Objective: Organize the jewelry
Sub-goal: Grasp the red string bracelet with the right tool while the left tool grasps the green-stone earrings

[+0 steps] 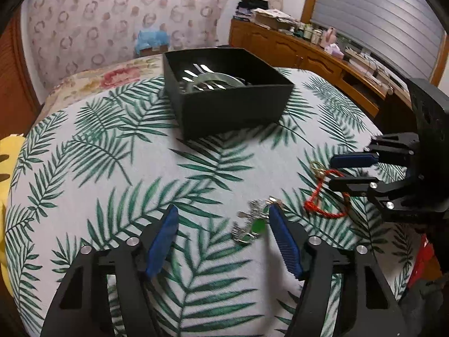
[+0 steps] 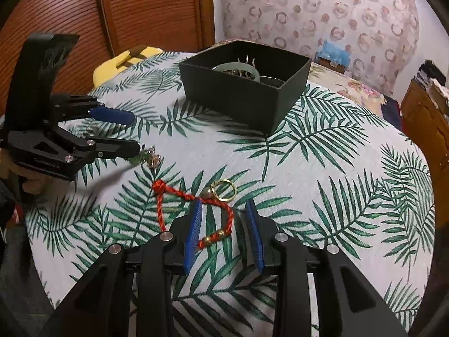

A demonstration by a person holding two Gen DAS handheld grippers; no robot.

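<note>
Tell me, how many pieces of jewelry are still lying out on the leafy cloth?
3. The silver and green piece by the left tool, the red cord bracelet between the right tool's fingers, and the gold ring just beyond. More may hide.

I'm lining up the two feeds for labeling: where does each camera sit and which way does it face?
Left wrist: on the left gripper, looking across the leaf-print cloth at the black box; its open jaws flank the silver-green charm.
Right wrist: on the right gripper, jaws open around the red cord bracelet.
Shared: box, both pieces, each other's gripper.
</note>
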